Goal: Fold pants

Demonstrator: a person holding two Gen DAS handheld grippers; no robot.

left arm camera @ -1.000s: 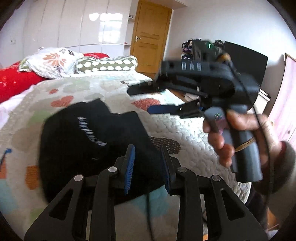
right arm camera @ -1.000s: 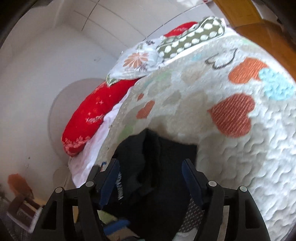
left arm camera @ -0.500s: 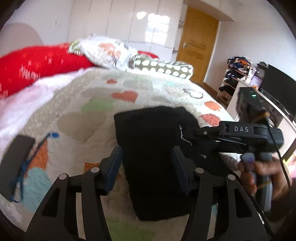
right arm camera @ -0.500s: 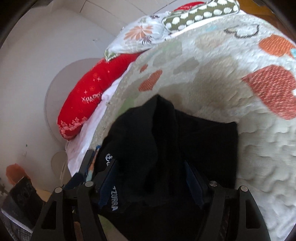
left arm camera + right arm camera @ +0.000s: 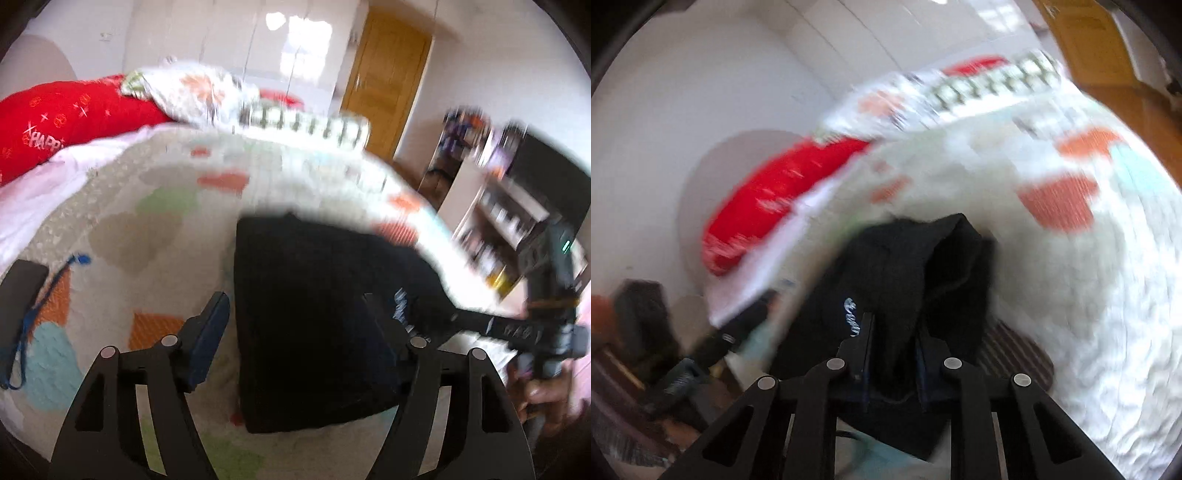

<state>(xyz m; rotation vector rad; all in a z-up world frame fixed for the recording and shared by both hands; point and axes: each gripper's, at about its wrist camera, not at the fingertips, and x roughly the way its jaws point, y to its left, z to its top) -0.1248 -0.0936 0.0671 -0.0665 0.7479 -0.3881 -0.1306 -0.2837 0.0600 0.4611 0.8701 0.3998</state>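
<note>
The black pants [image 5: 314,325] lie folded into a compact dark block on the bed's heart-patterned quilt [image 5: 122,229], near its front edge, with white lettering showing along one side. In the right wrist view a raised fold of the pants [image 5: 923,280] runs back between the fingers of the right tool [image 5: 892,339]; its jaws have just been closing and now stand narrow, pinching that fold of cloth. The left tool [image 5: 295,325] has just been opening: its jaws stand wide over the folded block, the left finger [image 5: 210,332] clear of the cloth above the quilt and the other lost against the dark fabric, so nothing is gripped. Beside the pants on the quilt lies a dark flat item with a blue cord [image 5: 22,291]. Behind are a red pillow [image 5: 66,118], a floral pillow [image 5: 192,92] and a wooden door [image 5: 384,81]. Both views are blurred.
</note>
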